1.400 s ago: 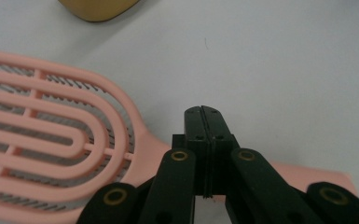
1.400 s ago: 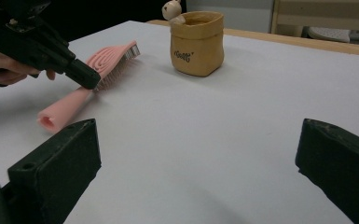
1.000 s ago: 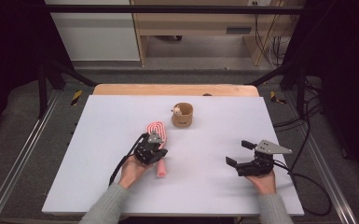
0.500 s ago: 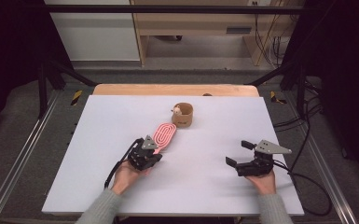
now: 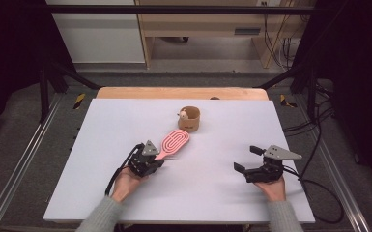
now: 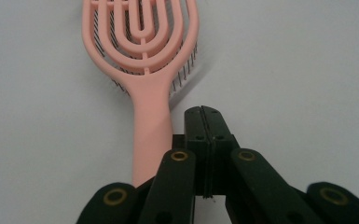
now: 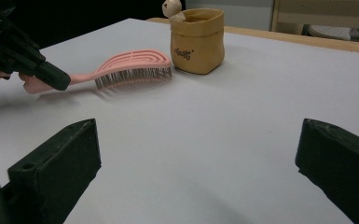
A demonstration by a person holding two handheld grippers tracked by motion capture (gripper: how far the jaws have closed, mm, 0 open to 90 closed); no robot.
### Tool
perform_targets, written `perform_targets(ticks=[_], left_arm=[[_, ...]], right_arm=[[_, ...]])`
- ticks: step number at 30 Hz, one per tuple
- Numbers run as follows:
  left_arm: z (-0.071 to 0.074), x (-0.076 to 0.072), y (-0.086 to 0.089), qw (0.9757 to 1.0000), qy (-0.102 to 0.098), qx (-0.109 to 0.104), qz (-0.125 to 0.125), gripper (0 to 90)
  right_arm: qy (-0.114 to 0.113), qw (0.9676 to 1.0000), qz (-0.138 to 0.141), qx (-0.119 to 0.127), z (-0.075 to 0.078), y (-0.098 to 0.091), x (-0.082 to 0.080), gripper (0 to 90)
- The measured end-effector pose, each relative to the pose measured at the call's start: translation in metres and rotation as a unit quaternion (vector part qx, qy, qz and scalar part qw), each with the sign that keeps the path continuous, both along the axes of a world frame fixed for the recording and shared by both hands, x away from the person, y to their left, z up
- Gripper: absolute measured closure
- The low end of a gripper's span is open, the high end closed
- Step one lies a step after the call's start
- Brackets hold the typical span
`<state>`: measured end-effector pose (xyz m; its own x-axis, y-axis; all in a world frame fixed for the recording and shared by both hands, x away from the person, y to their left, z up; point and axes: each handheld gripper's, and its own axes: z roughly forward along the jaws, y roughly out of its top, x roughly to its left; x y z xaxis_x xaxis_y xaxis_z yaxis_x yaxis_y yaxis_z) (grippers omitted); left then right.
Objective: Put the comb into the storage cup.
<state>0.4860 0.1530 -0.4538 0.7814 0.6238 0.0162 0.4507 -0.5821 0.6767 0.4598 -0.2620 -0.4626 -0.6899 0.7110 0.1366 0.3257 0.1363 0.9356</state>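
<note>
Right now the left gripper's [image 6: 204, 112] jaws are pressed together with nothing between them. Their tips sit on the table [image 5: 222, 203] just beside the pink hairbrush [image 6: 150, 93], on its handle side. The handle runs alongside and partly under the gripper body; can't tell if it actually touches the tips.

Vs. a sec ago, the brush has swung round. It lay nearly straight away from the person with the gripper over its middle. Now it lies on a diagonal, bristles down, w/ its head pointing at the tan pouch [image 7: 197, 42] and stopping just short of it. The left hand has drawn back a little toward the handle end. The jaws were shut then too, so the brush looks nudged, not carried.

My read is that the brush is now lined up for a grab at the handle, prob. to go in the pouch. The jaws must open first, since pinched tips can't pick it up.

The right gripper [image 7: 200, 140] hasn't budged. It rests well apart on the right side of the table, jaws spread wide and holding nothing.

Around: the pouch stands upright near the far-middle of the table, w/ a small wooden figure [image 7: 172, 7] poking out at its rim. That figure takes some of the opening and could foul the brush head. A wooden board [image 5: 178, 92] edges the far side. Otherwise the path from brush to pouch is short and open.
</note>
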Motion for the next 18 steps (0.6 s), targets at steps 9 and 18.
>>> perform_targets(ticks=[9, 18], left_arm=[[0.016, -0.006, 0.008, 0.9991, -0.026, -0.033, 0.013, 87.9], [0.025, -0.006, 0.019, 0.9963, -0.037, -0.058, 0.052, 50.3]], right_arm=[[-0.001, 1.0000, 0.000, 0.000, 0.000, 0.000, 0.000, 0.5], [-0.001, 1.0000, 0.001, 0.001, 0.000, 0.000, 0.000, 0.5]])
